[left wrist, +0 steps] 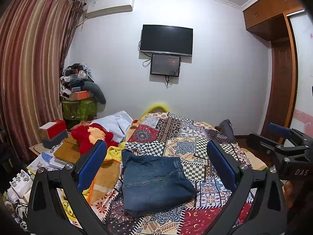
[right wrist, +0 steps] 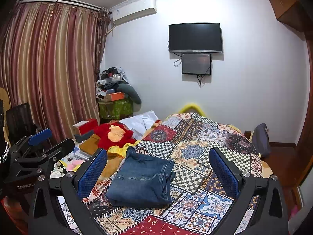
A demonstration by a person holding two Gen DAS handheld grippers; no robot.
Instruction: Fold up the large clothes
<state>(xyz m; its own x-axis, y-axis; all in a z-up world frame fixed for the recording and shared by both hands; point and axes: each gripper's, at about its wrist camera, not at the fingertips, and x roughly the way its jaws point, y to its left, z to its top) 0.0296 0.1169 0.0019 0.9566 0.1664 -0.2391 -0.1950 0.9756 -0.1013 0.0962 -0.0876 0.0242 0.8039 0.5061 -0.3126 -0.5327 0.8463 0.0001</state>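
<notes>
A pair of blue jeans lies folded into a compact stack on the patchwork bedspread; it also shows in the right wrist view. My left gripper is open and empty, held above and in front of the jeans, not touching them. My right gripper is open and empty too, raised over the bed with the jeans between its blue pads. The right gripper also shows at the right edge of the left wrist view, and the left gripper at the left edge of the right wrist view.
A red plush toy, a white cloth, boxes and papers crowd the bed's left side. A cluttered stand is in the corner by the curtains. A TV hangs on the far wall. A wooden wardrobe stands right.
</notes>
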